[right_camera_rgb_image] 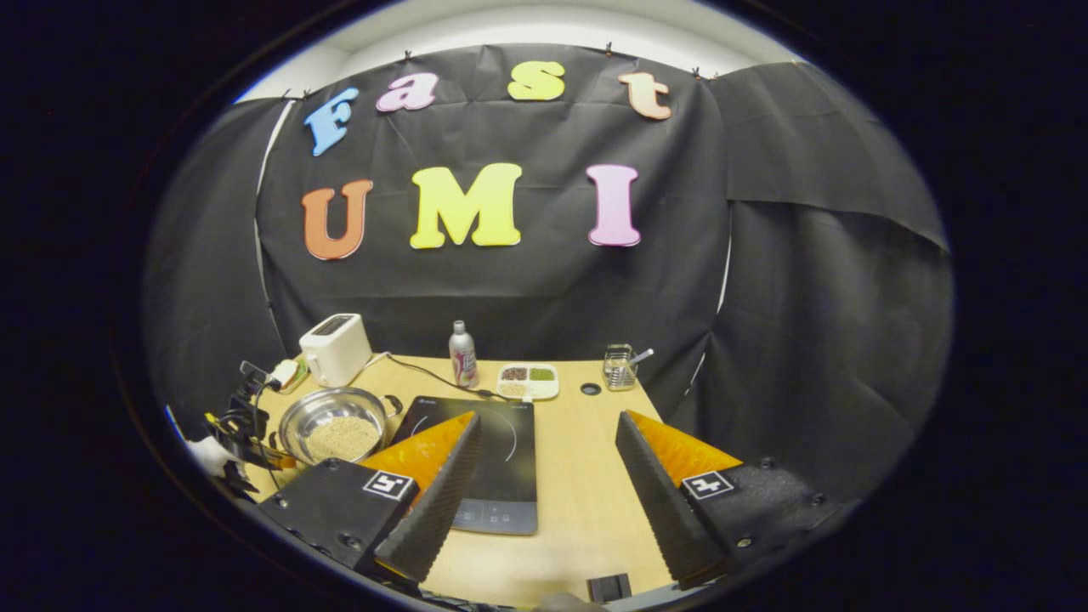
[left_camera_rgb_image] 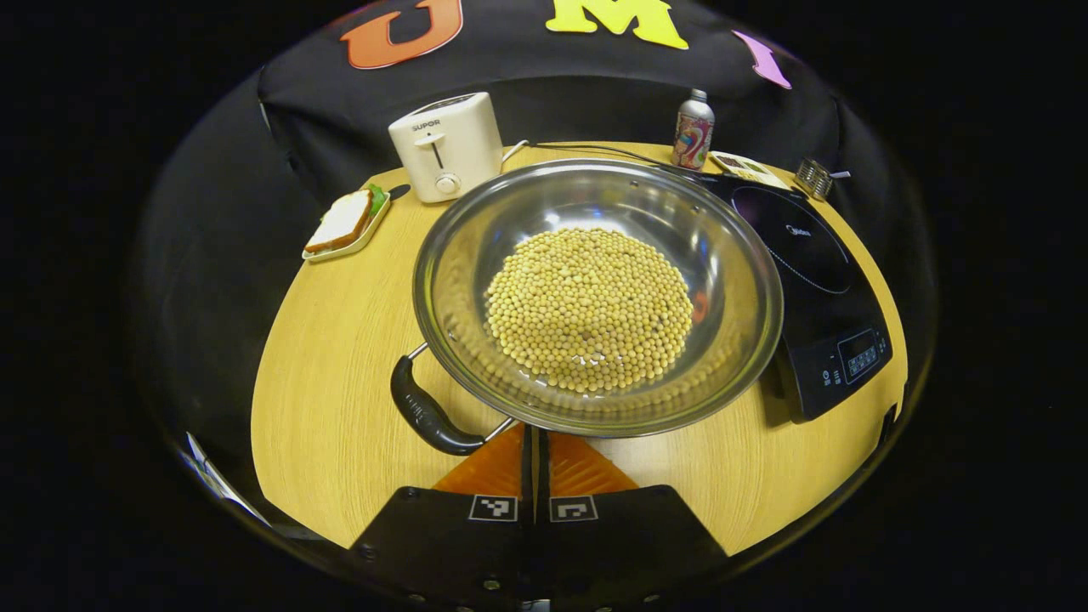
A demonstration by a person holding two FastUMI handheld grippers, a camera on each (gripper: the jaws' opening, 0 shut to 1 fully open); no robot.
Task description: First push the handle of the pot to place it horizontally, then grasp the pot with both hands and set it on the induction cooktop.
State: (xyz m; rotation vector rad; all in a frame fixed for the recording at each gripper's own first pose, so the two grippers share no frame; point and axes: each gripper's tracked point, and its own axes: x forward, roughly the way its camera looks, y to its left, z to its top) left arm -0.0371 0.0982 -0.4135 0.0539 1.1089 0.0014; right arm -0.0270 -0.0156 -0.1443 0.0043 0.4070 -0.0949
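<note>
A steel pot [left_camera_rgb_image: 595,293] full of pale beans stands on the wooden table, just left of the black induction cooktop [left_camera_rgb_image: 807,289]. Its black handle [left_camera_rgb_image: 429,412] curves along the near-left rim. My left gripper [left_camera_rgb_image: 535,438] is shut, fingertips pressed together right at the pot's near rim beside the handle's wire end. In the right gripper view the pot [right_camera_rgb_image: 333,425] is small at the left, with the left gripper [right_camera_rgb_image: 246,421] and a gloved hand behind it. My right gripper [right_camera_rgb_image: 548,421] hangs open above the cooktop [right_camera_rgb_image: 493,459] and bare table, holding nothing.
At the back stand a white toaster [left_camera_rgb_image: 446,144], a sandwich on a small tray [left_camera_rgb_image: 344,223], a bottle [left_camera_rgb_image: 693,130], a divided dish [left_camera_rgb_image: 748,167] and a metal holder [left_camera_rgb_image: 813,177]. A cable runs to the cooktop. The table edge [left_camera_rgb_image: 280,476] is near.
</note>
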